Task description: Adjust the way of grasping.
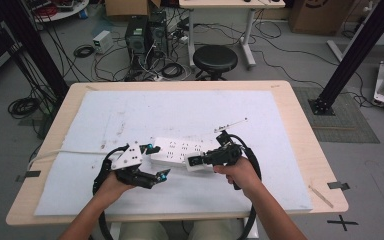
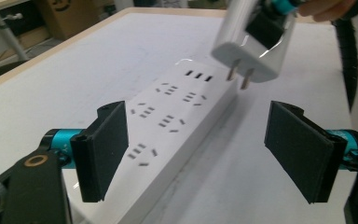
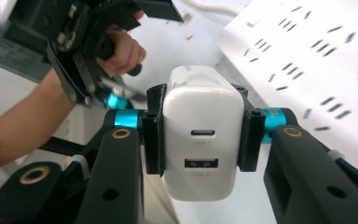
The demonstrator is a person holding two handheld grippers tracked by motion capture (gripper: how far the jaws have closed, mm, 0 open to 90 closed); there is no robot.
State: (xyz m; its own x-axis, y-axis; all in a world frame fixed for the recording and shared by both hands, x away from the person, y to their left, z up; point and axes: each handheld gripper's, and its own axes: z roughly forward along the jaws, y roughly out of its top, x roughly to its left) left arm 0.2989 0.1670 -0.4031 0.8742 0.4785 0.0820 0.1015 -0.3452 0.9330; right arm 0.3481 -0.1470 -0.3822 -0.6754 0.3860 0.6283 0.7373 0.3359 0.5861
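The table [image 1: 300,150] carries a white mat [image 1: 180,112]. On the mat lies a white power strip [image 1: 182,151]. The left gripper [image 1: 156,161] straddles the strip's left end, jaws wide and empty. The right gripper [image 1: 194,161] clamps a white USB charger [image 3: 201,130], prongs just above the strip's right end.

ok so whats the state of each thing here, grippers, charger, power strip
left gripper: open, fingers either side of the strip's near end, not pressing it
right gripper: shut on the charger
charger: held, two prongs bare, above the strip, not plugged in
power strip: flat on the white mat, all sockets free
white mat: flat on the table
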